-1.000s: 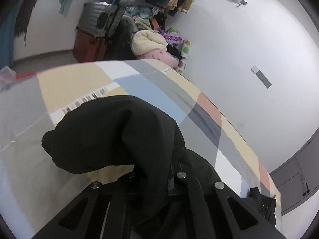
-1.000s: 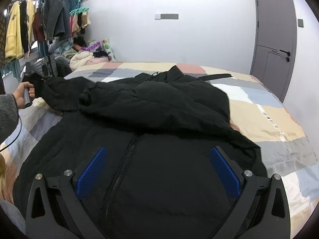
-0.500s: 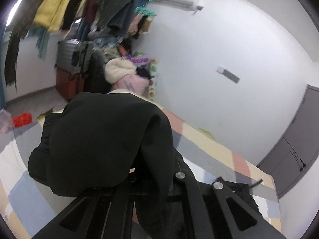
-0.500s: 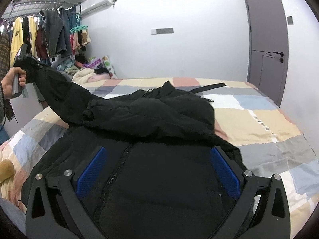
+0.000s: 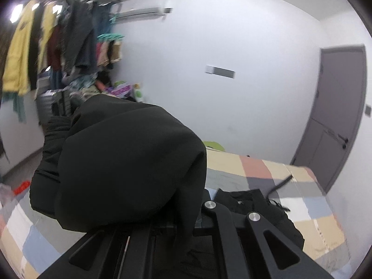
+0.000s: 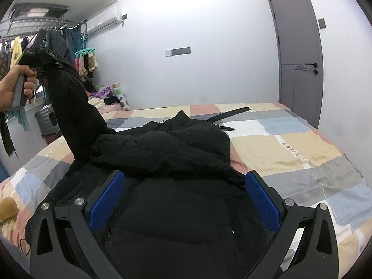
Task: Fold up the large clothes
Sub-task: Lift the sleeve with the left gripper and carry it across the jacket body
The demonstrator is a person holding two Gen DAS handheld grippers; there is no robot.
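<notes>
The left gripper [image 6: 47, 66] had its fingers clamped on the sleeve [image 6: 74, 111] of the black jacket [image 6: 167, 153], now raised high off the bed [image 6: 290, 148] where a second earlier it hung low; the fold-over looked ready to begin; the right gripper [image 6: 183, 200] hovered over the jacket's body, fingers [image 6: 105, 198] apart and empty; a black strap [image 6: 229, 114] lay beyond the jacket, likely no obstacle.

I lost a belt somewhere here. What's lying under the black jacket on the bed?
The black jacket lies on the patchwork bedspread. A black strap pokes out behind it. Anything beneath is covered.
</notes>
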